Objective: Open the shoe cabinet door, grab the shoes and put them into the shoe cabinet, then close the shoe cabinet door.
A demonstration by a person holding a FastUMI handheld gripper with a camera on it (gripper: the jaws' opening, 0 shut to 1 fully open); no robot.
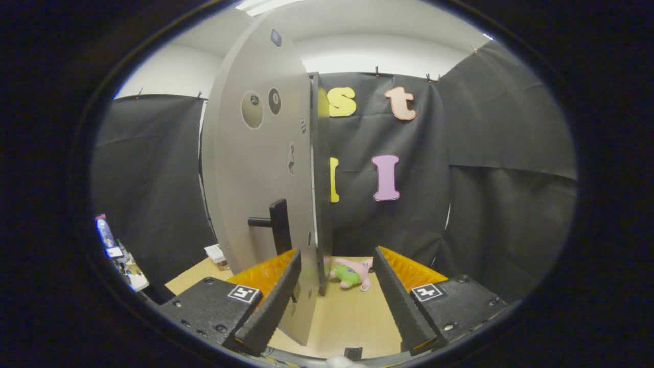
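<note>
The grey shoe cabinet door (255, 168) stands close ahead, swung toward me and seen at a slant. Its black handle (278, 225) sticks out just above my left finger (271, 286). A darker grey upright panel (321, 194) of the cabinet stands against the door's right edge. My gripper (337, 255) is open and holds nothing. The door's lower corner hangs in the gap between the fingers, close to the left one. The handle lies outside the gap, up and to the left of it.
A pink and green plush toy (352, 273) lies on the light wooden tabletop (347, 317) just beyond the fingertips. A small white box (214, 253) sits left of the door. Assorted clutter (120, 255) lies far left. Black cloth walls close off the back and right.
</note>
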